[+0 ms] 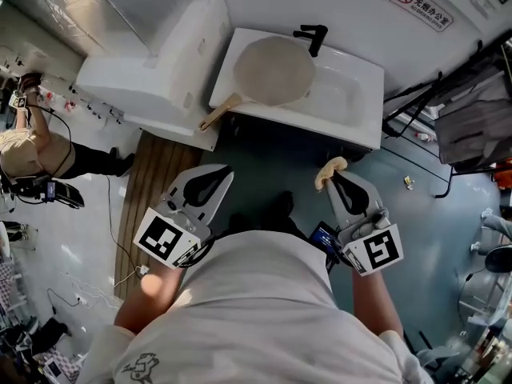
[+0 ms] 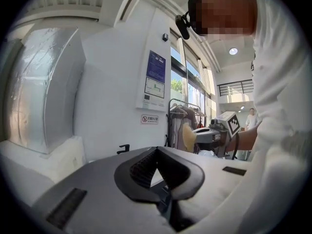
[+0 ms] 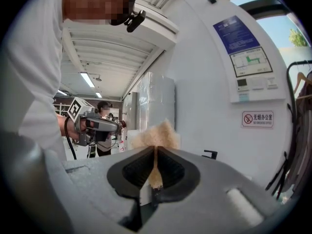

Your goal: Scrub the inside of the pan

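A round pale pan [image 1: 272, 70] with a wooden handle [image 1: 218, 114] lies in the white sink [image 1: 352, 106] under a black faucet [image 1: 312, 37]. Both grippers hang well short of the sink, over the dark floor. My left gripper [image 1: 222, 171] is shut with nothing between its jaws, as the left gripper view shows [image 2: 157, 150]. My right gripper [image 1: 334, 176] is shut on a tan sponge [image 1: 330, 170], whose fluffy edge sticks up past the jaw tips [image 3: 156, 134]. The pan is hidden in both gripper views.
A white block-shaped unit [image 1: 156, 66] stands to the left of the sink. A slatted wooden mat [image 1: 160, 174] lies on the floor below it. Another person [image 1: 32, 154] is at the far left. A clothes rack [image 1: 472, 118] stands at the right.
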`<state>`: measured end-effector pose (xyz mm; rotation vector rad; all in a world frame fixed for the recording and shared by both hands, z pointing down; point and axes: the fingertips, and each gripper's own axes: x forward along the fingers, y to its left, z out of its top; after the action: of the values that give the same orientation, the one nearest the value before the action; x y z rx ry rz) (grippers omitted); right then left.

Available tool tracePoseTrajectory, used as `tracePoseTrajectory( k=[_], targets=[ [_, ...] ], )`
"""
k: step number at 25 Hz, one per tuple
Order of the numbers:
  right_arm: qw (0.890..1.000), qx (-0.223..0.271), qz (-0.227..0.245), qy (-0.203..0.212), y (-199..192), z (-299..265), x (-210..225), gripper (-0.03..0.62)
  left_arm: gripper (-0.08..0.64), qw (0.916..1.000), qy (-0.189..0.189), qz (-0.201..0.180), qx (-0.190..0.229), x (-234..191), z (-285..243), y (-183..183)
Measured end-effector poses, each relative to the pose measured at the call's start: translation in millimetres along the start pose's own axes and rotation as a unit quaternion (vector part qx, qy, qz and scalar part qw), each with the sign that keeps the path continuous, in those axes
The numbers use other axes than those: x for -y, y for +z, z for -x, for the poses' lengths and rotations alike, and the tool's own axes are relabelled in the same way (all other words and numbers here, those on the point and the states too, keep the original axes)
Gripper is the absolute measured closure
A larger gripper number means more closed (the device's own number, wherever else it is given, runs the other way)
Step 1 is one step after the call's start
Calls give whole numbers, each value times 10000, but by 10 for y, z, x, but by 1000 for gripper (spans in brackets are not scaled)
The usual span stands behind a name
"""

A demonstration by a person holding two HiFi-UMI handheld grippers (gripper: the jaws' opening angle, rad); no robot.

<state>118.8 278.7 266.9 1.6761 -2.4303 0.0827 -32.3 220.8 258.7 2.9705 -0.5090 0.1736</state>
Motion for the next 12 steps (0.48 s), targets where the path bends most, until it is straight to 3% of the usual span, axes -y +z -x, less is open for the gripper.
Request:
tracePoseTrajectory(
  k=[12],
  targets=[
    [9996,-71,-91,-270,43,198,-1253,569,561,9995,-183,-83,258,85,1162,-34]
  ],
)
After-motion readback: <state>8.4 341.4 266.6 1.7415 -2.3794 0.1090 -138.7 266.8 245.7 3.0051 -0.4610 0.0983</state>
